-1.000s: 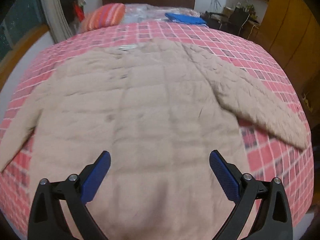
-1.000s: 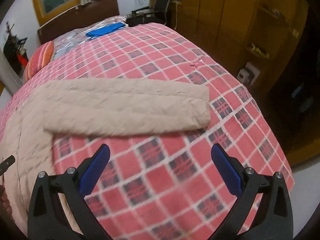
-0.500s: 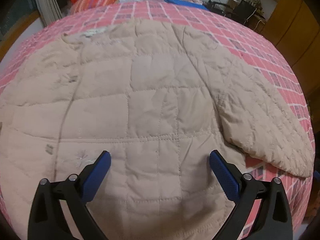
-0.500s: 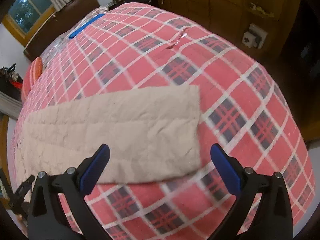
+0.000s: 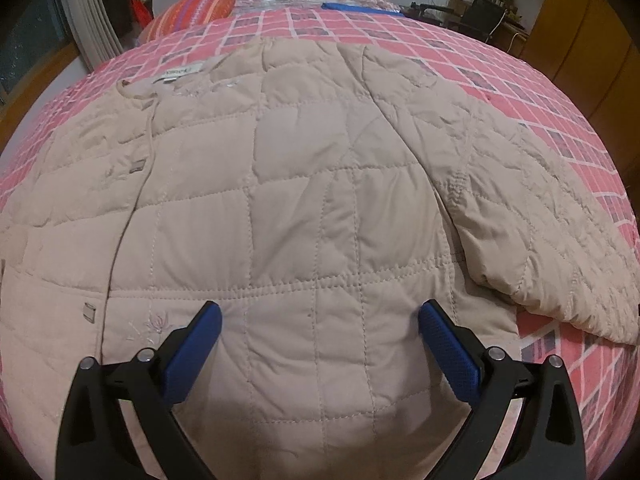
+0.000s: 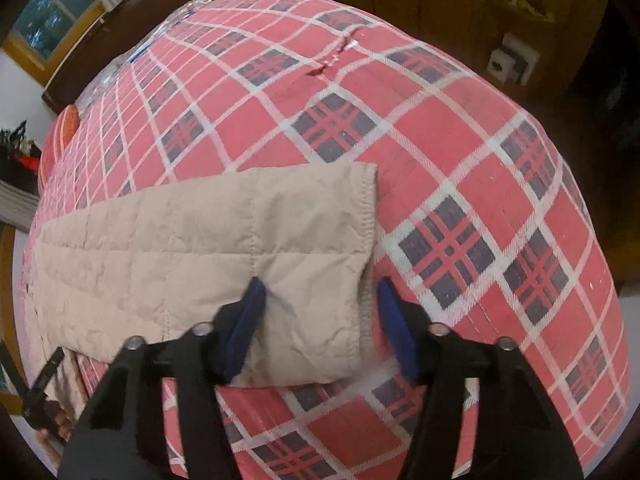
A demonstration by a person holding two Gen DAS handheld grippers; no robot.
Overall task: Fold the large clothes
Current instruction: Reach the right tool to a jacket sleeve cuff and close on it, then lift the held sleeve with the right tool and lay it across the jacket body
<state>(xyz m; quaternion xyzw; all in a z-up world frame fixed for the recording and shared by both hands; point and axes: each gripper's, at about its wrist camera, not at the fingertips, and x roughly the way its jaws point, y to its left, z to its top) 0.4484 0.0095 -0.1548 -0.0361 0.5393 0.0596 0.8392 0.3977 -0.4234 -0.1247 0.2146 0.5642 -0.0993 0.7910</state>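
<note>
Grabbing the sleeve looks like the step in hand. The beige quilted jacket [image 5: 304,208] lies flat and face up on the plaid bed [image 6: 460,128], collar at the far end, with one sleeve [image 6: 224,256] stretched out to the right. The right tongs [image 6: 320,300] are partly closed around the cuff corner, one pad pressing the fabric and the other just past the hem, so not clamped yet as far as I can tell. The left tongs [image 5: 318,322] hang wide open over the lower front of the jacket, holding nothing. My guess for the next move: finish the pinch on the cuff, then lift and carry the sleeve left across the body, keeping it from bunching.
</note>
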